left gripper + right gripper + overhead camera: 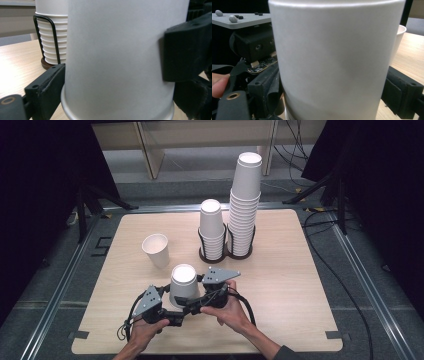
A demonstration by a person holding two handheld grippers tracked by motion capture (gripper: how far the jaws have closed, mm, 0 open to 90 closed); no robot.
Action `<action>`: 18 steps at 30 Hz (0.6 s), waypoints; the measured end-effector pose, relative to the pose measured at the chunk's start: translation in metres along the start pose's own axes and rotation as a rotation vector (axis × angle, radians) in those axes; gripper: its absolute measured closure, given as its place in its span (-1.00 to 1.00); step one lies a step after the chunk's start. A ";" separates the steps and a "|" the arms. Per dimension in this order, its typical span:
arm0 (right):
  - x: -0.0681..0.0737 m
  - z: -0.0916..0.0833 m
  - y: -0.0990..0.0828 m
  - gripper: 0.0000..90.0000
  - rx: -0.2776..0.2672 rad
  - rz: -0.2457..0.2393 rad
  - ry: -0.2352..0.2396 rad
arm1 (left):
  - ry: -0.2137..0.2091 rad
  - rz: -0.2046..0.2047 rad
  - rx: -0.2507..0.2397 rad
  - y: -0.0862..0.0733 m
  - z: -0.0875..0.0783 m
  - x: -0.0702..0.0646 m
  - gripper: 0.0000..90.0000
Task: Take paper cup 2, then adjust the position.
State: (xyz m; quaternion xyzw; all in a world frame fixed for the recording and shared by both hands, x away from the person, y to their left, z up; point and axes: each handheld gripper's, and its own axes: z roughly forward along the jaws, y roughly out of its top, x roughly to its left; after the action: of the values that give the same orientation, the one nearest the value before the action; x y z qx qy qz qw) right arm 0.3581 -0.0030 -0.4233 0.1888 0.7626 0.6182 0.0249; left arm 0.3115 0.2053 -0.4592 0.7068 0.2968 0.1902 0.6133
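An upside-down white paper cup (183,281) stands near the table's front middle, with both grippers on its lower part. My left gripper (172,309) comes in from the left. In the left gripper view the cup (117,57) sits between the black jaws, and both press on its wall, so that gripper (112,72) is shut on it. My right gripper (199,303) reaches in from the right. In the right gripper view the same cup (334,57) stands between its jaws, and that gripper (332,97) is shut on its sides.
A second white cup (156,249) stands mouth-up just behind and left of the held one. A black wire holder (226,253) at the back middle carries a short stack (212,227) and a tall stack (246,205) of upside-down cups. Bare wooden tabletop (295,285) lies to the right.
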 end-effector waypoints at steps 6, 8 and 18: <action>0.000 -0.003 0.004 -0.69 0.016 -0.027 -0.016 | -0.001 0.026 0.025 0.001 -0.001 0.002 -0.83; -0.001 -0.005 0.008 -0.68 0.006 -0.037 -0.017 | -0.003 0.034 0.031 0.000 0.000 0.001 -0.82; -0.006 -0.017 0.021 -0.65 0.041 -0.022 -0.013 | -0.031 0.066 0.062 -0.001 0.002 0.001 -0.80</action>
State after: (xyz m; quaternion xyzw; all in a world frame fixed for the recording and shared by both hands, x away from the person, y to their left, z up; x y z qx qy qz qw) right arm 0.3647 -0.0177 -0.4000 0.1849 0.7770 0.6008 0.0330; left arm 0.3133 0.2046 -0.4608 0.7378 0.2695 0.1901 0.5890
